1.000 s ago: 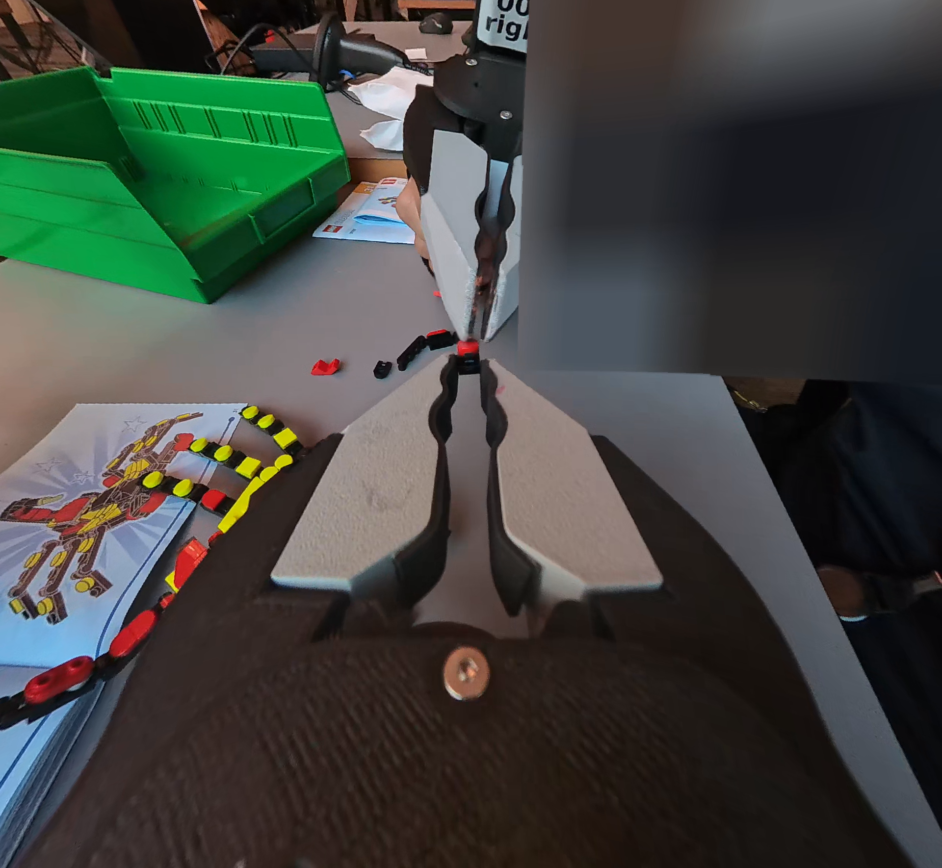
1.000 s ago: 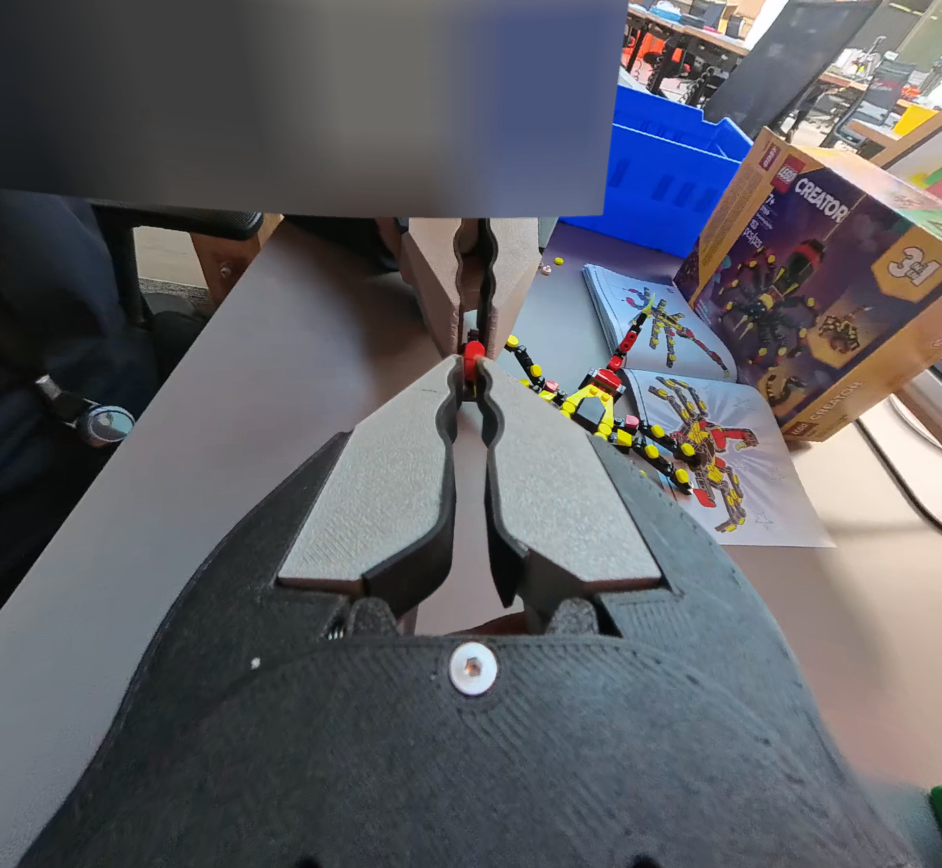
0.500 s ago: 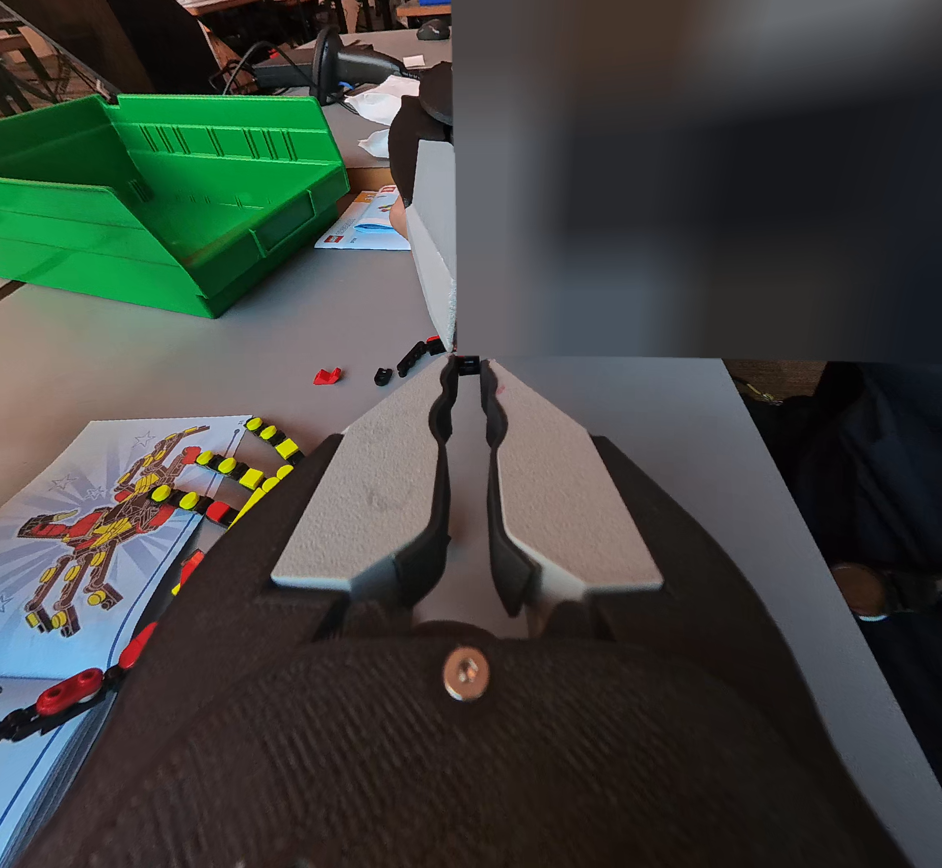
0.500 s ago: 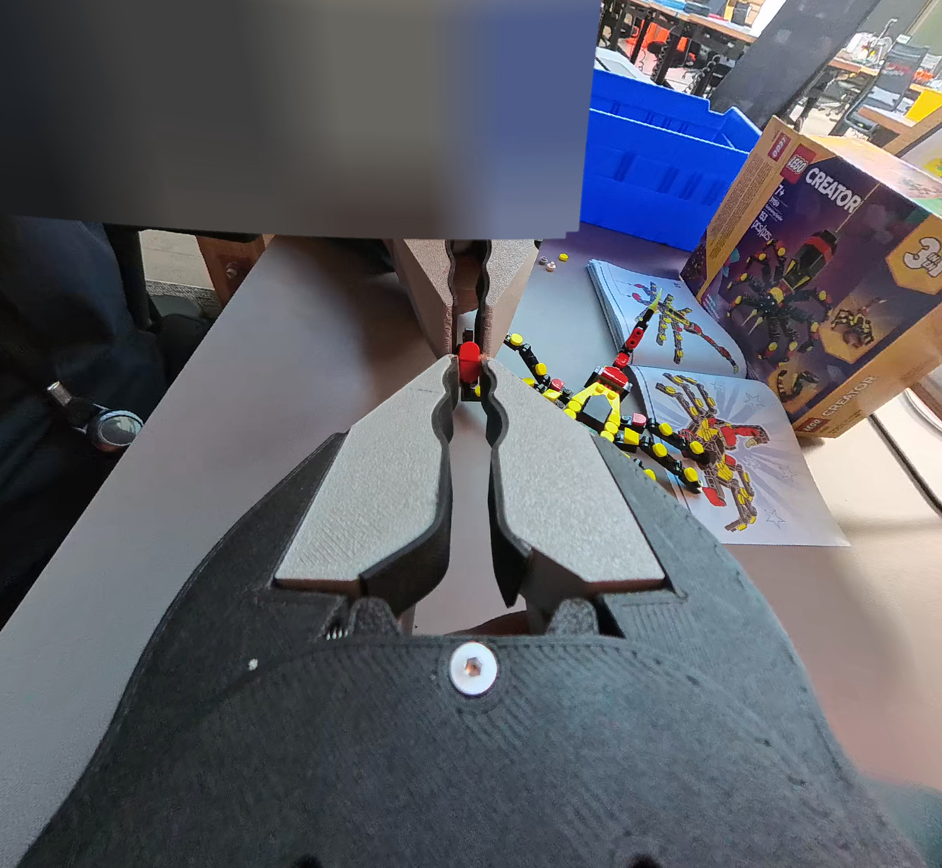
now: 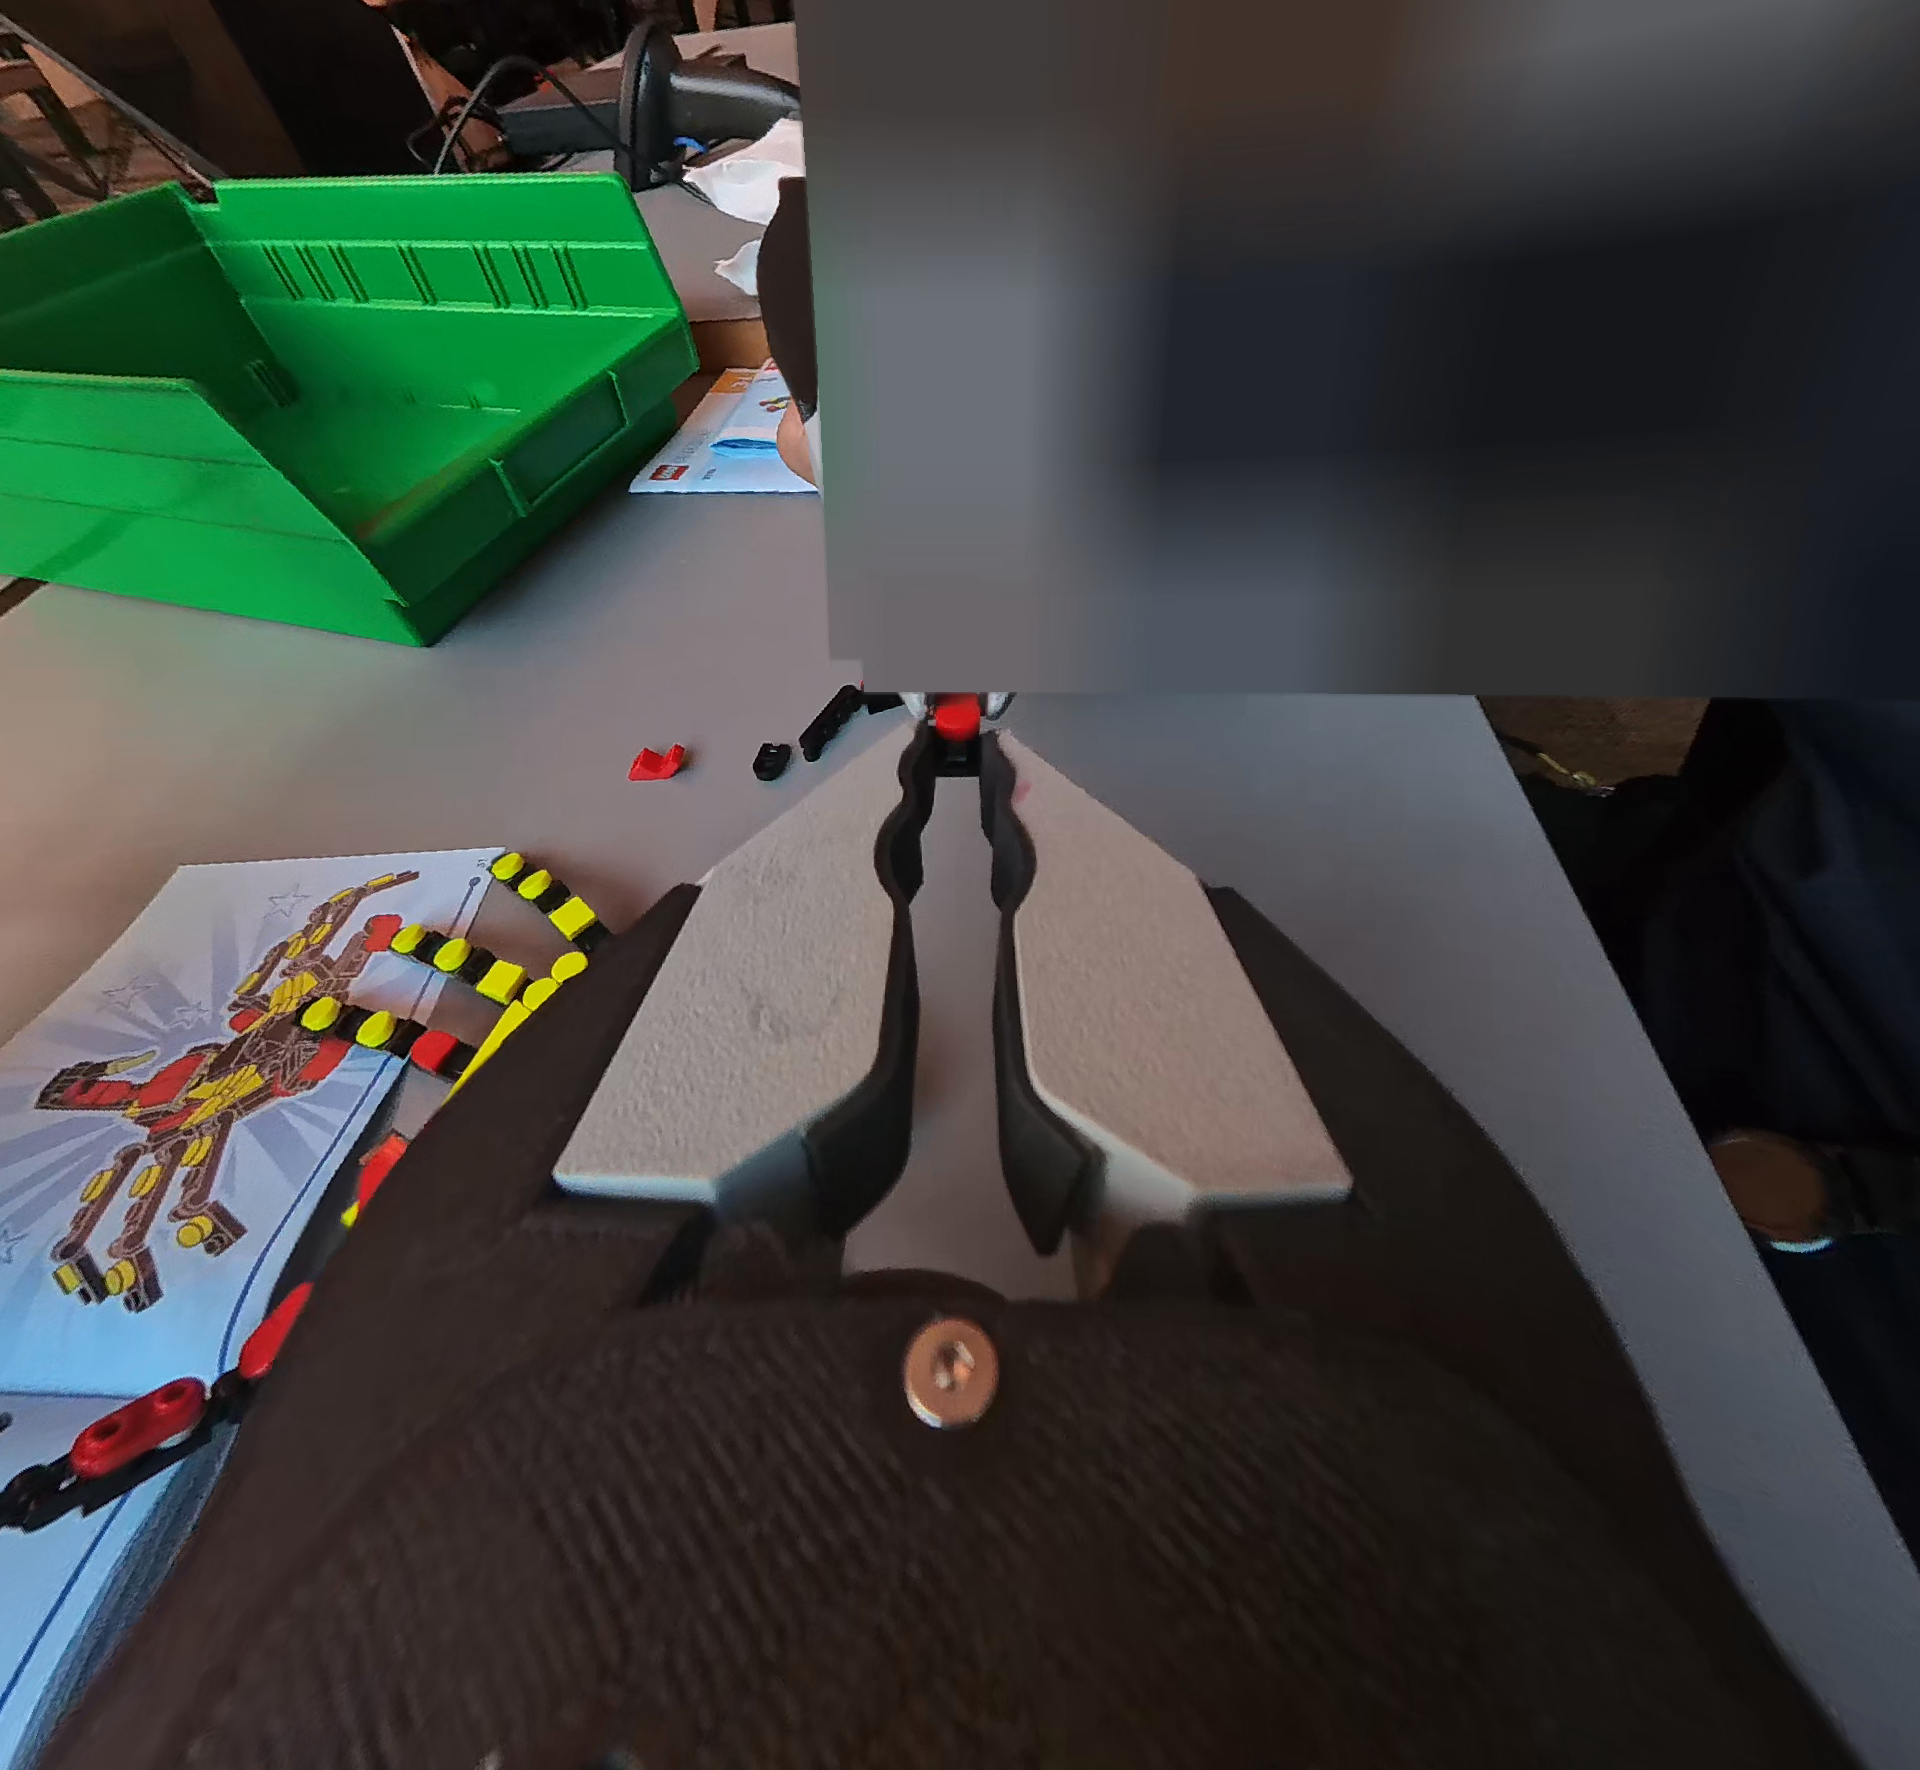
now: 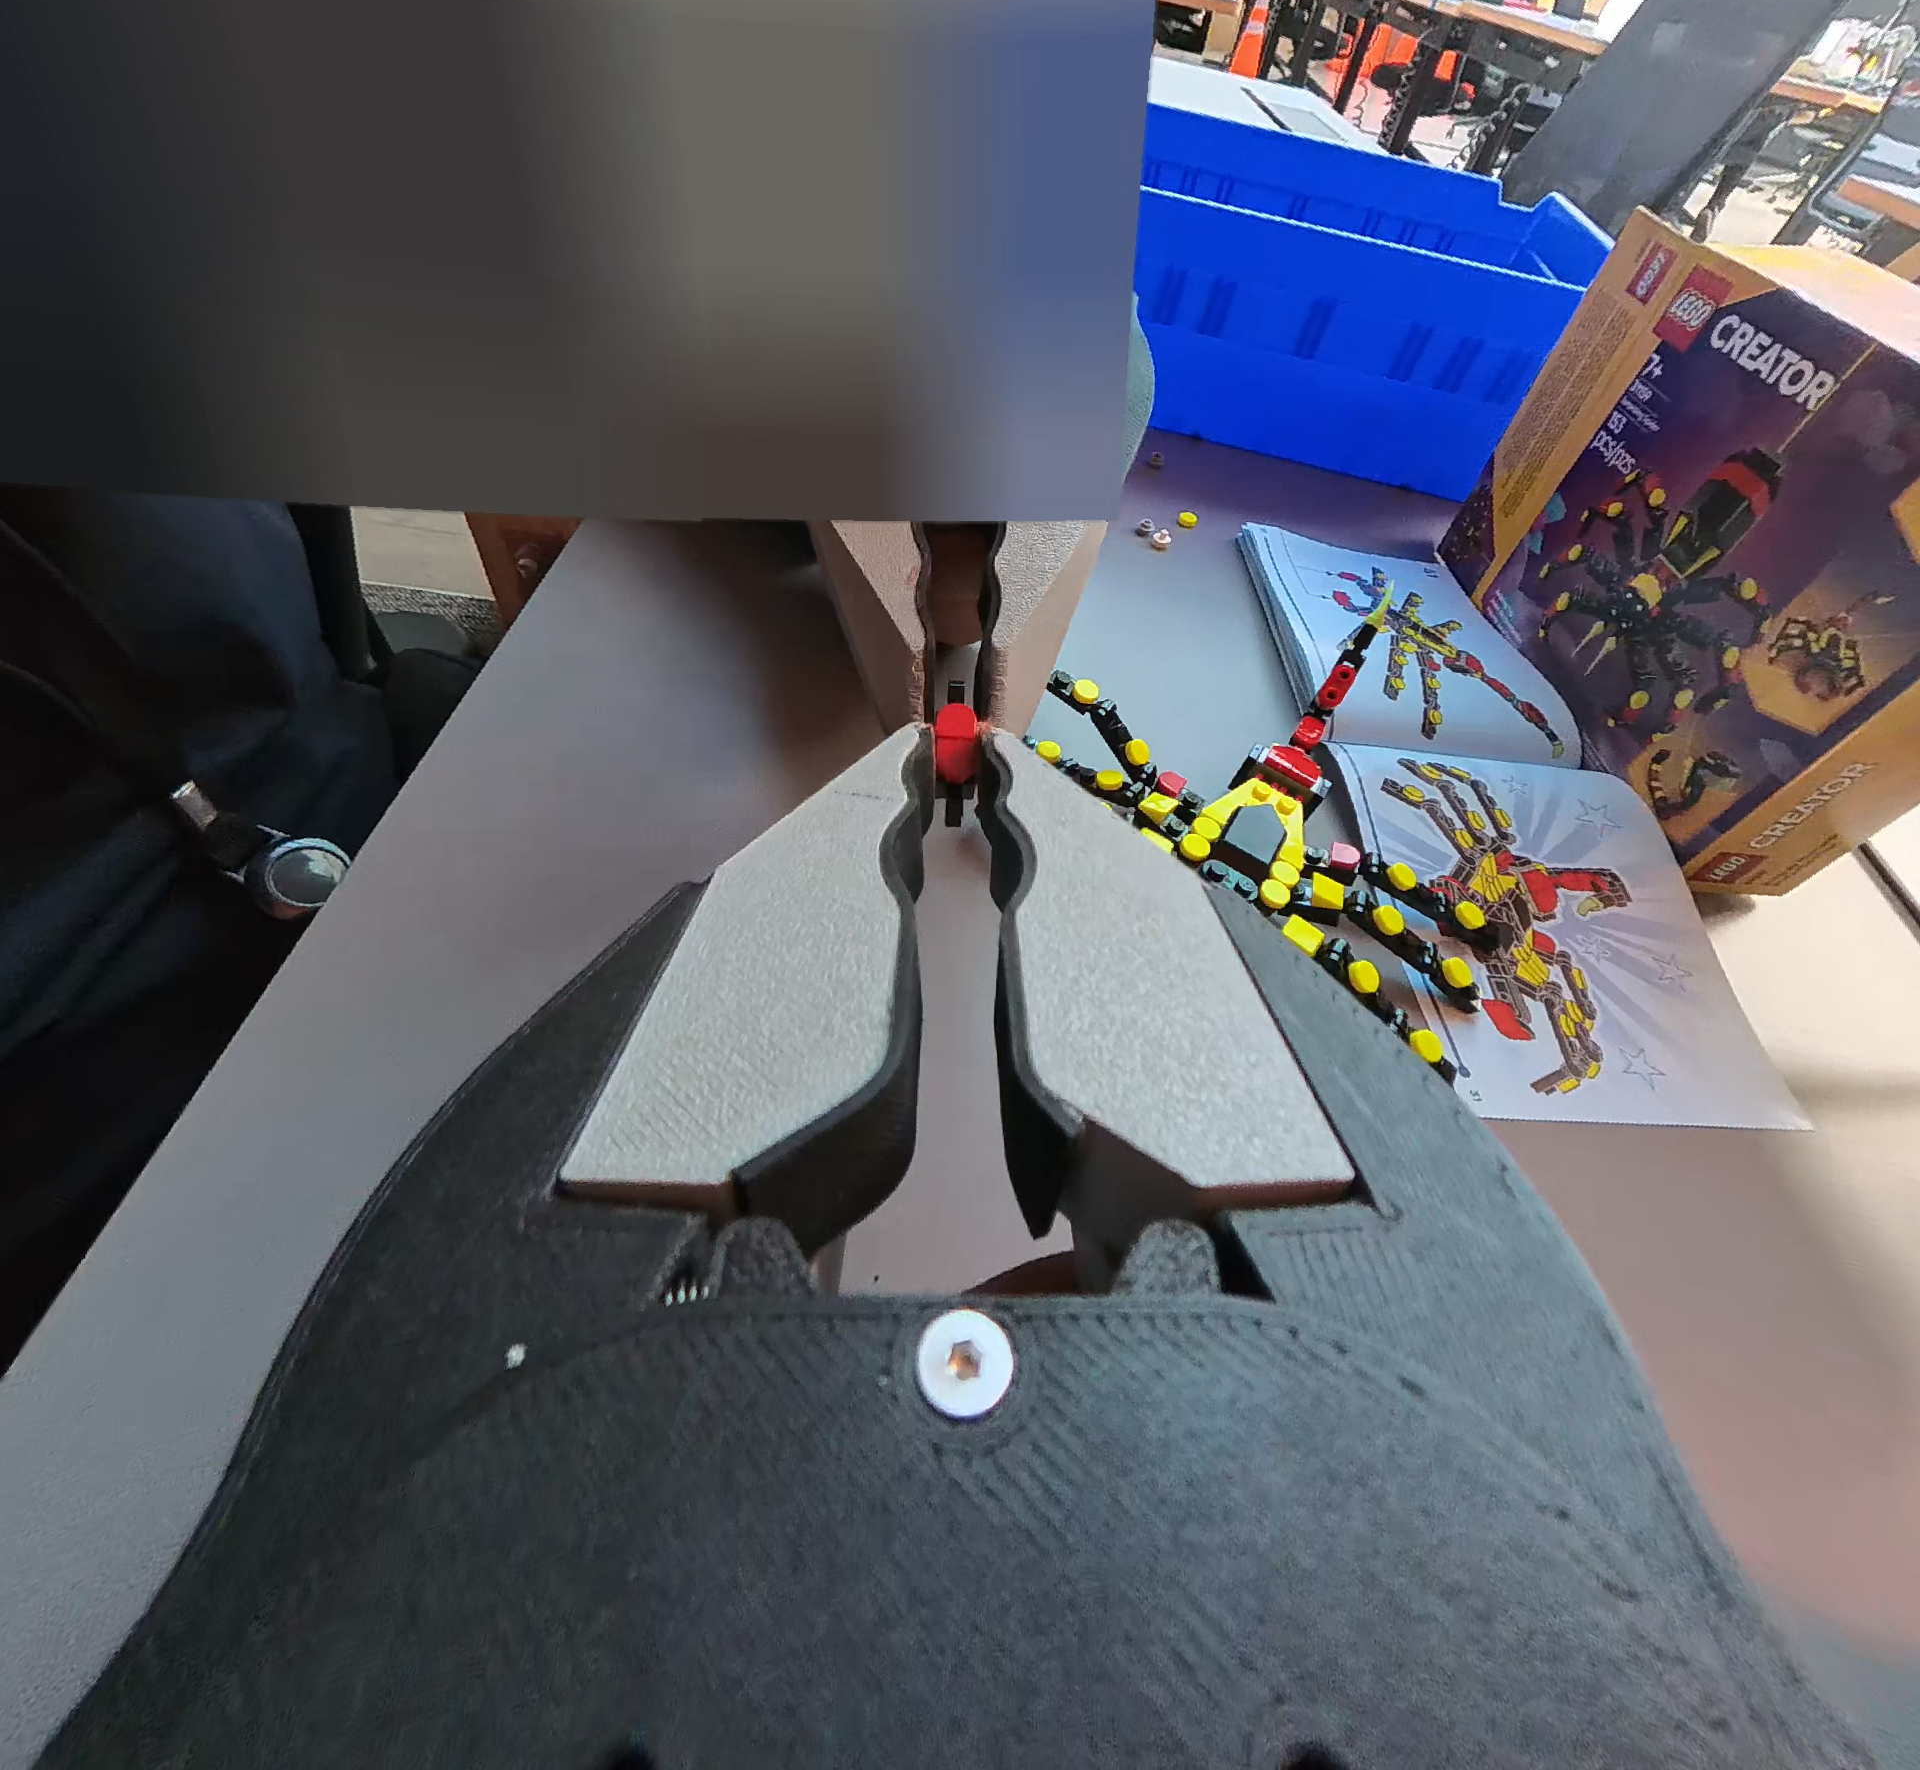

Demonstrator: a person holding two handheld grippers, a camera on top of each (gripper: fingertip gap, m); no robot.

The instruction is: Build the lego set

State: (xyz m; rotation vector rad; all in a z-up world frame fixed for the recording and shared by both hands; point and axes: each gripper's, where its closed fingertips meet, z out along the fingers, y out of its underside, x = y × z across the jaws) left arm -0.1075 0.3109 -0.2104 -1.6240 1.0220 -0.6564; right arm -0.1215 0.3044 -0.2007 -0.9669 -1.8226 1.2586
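My left gripper [image 5: 954,756] and my right gripper [image 6: 954,754] meet tip to tip above the grey table. Between them is a small piece made of a red part [image 6: 954,746] and a black part [image 5: 952,762]. The left gripper is shut on the black part. The right gripper is shut on the red part [image 5: 956,718]. In the left wrist view a blurred patch hides most of the right gripper. The partly built black, yellow and red spider model [image 6: 1247,827] lies on the table beside an open instruction booklet [image 6: 1558,941]. Its legs [image 5: 499,962] also show in the left wrist view.
A green bin [image 5: 312,390] stands at the far left. A blue bin [image 6: 1330,318] and the set's box [image 6: 1714,577] stand behind the model. A loose red piece [image 5: 657,762] and black pieces [image 5: 771,759] lie on the table. A person's arm with a wristwatch [image 6: 291,873] is at the table edge. Both grippers' tips are close together, under 4 cm apart.
Both grippers have stayed shut, tip to tip on the small red and black piece. The views have shifted only slightly.
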